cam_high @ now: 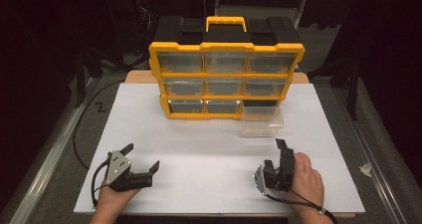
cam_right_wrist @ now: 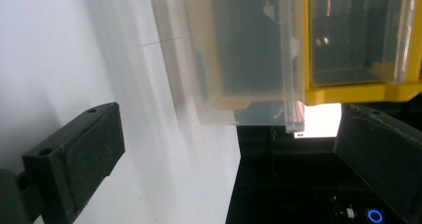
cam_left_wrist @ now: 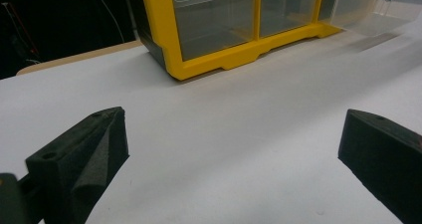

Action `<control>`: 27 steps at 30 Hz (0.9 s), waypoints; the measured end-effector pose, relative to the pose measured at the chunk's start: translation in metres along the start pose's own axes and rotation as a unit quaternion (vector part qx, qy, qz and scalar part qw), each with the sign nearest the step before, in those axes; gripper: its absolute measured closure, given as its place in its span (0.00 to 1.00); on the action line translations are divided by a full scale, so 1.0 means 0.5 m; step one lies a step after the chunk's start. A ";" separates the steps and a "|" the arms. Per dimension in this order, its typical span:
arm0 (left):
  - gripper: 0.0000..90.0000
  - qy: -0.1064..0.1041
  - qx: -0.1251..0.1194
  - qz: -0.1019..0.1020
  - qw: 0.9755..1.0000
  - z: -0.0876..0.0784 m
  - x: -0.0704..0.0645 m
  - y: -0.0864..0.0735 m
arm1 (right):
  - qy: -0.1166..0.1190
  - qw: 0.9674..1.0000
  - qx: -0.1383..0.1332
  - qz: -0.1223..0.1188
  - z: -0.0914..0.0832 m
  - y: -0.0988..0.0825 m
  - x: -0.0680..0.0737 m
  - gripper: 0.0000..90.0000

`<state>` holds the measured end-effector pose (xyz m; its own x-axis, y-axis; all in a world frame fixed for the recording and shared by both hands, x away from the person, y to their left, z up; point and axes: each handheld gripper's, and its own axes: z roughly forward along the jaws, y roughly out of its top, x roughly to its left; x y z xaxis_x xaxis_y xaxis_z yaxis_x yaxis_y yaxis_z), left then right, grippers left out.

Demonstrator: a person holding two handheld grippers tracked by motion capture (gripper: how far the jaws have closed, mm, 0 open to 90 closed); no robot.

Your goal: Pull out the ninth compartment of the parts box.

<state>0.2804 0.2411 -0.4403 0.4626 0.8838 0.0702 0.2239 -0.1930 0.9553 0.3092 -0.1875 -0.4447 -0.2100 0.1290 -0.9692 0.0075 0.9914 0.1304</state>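
A yellow-and-black organizer (cam_high: 226, 79) with clear drawers stands upright at the back of the white board (cam_high: 209, 149). Its bottom-right clear drawer (cam_high: 262, 120) is pulled out onto the board. My left gripper (cam_high: 143, 157) rests near the front left, open, with nothing between its jaws. In the left gripper view the gripper (cam_left_wrist: 233, 129) faces the organizer's yellow frame (cam_left_wrist: 224, 59) across bare board. My right gripper (cam_high: 276, 154) is at the front right, turned on its side and open. In the right gripper view the gripper (cam_right_wrist: 229, 119) looks at the pulled-out drawer (cam_right_wrist: 239, 55), well short of it.
The board lies on a wooden table whose edge (cam_high: 137, 76) shows behind it. A metal rail (cam_high: 54, 149) runs along the left, and a black cable (cam_high: 82, 129) loops on the floor there. A scrap of paper (cam_high: 366, 169) lies on the floor at right.
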 end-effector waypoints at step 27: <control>0.00 -0.006 0.007 -0.017 1.000 0.005 0.001 0.000 | 0.112 0.941 -0.011 0.320 0.020 -0.045 -0.028 0.01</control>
<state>0.2830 0.2405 -0.4408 0.4645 0.8849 0.0343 0.2515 -0.1690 0.9530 0.3220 -0.2116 -0.4360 -0.3698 0.6899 -0.6223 0.1833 0.7108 0.6790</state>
